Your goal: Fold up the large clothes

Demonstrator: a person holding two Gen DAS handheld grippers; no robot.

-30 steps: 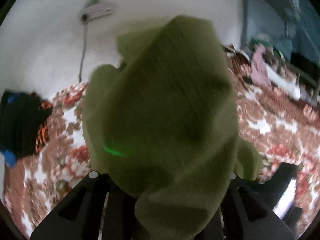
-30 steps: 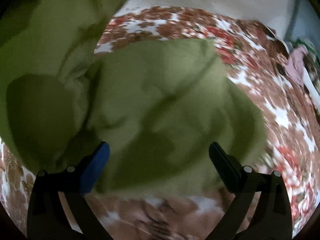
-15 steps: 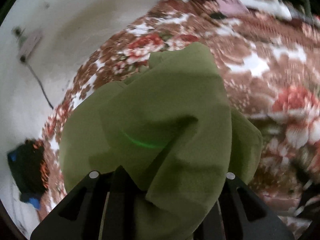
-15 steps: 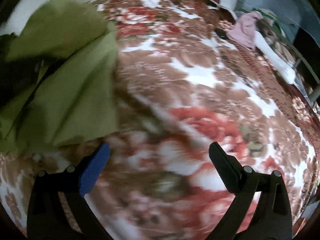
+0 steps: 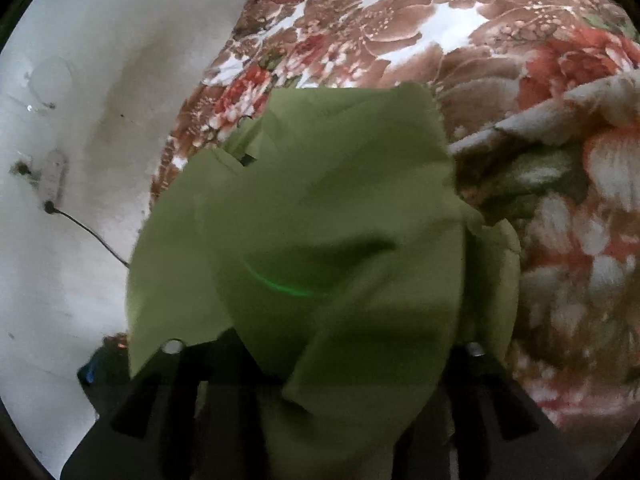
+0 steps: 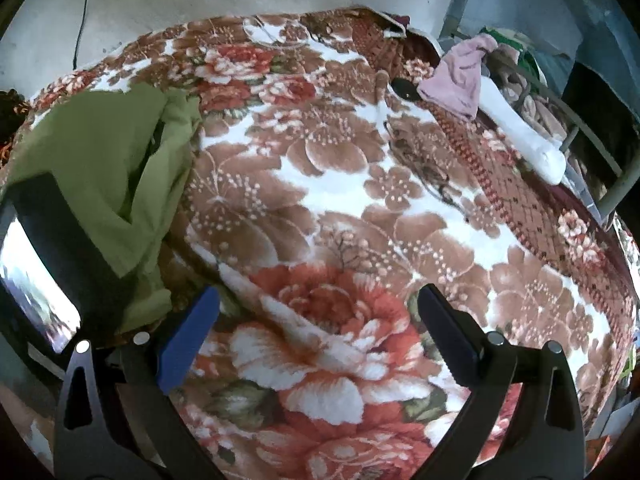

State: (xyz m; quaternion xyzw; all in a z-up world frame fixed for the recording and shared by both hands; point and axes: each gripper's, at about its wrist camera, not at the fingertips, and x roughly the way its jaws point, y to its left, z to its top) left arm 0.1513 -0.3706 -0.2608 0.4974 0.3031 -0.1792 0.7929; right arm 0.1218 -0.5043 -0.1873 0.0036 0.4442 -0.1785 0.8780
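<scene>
Floral blanket [image 6: 340, 184] over bed; green garment [image 6: 92, 152], pink cloth [image 6: 460, 80] atop.

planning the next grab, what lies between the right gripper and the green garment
In the right wrist view, only bare floral blanket separates the open right gripper from the green garment.

In the left wrist view the green garment [image 5: 320, 240] covers the fingertips of the left gripper [image 5: 320, 376]; the jaws are opening with cloth between them, but pad contact cannot be confirmed. The floral blanket [image 5: 568, 280] right of the garment is blurred. In the right wrist view the garment [image 6: 92, 160] is cut off at the left edge and partly hidden behind a dark device [image 6: 60, 240]. The clutter behind the pink cloth [image 6: 460, 76] is too small to identify.
</scene>
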